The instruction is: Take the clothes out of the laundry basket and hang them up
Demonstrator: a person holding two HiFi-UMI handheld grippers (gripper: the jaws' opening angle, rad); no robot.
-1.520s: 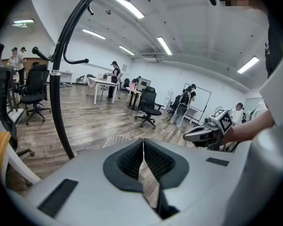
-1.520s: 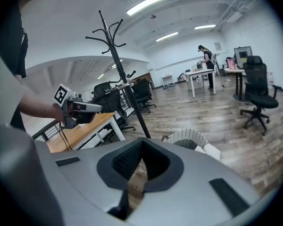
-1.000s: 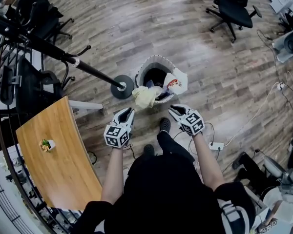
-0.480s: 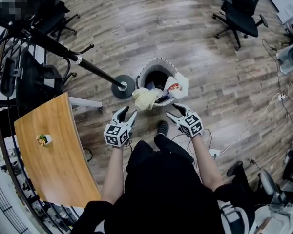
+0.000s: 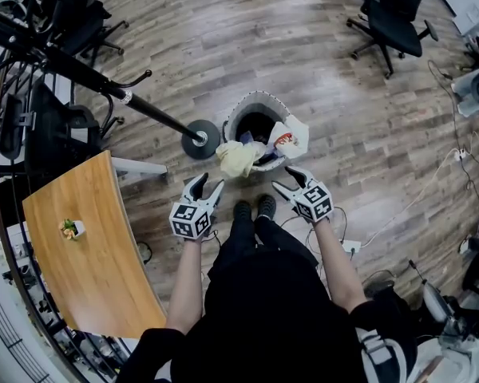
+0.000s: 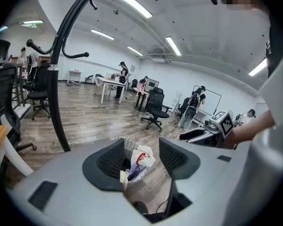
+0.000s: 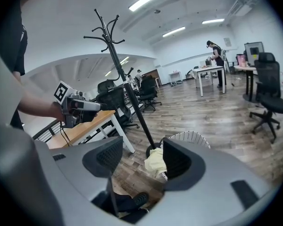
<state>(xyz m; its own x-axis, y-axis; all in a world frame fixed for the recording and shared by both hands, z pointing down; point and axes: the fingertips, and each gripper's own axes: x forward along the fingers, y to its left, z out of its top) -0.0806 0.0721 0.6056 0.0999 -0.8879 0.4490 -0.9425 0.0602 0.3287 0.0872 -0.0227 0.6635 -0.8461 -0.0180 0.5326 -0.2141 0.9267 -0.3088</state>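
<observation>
The left gripper (image 5: 207,186) and right gripper (image 5: 287,179) have just been opening wide, both empty. The yellow garment (image 5: 238,159) hangs over the near rim of the laundry basket (image 5: 259,96) just beyond them, so a grasp probably comes next.

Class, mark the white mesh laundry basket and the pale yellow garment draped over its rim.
white mesh laundry basket (image 5: 255,96): head view, far rim.
pale yellow garment (image 5: 238,159): head view, middle of the cloth.
</observation>
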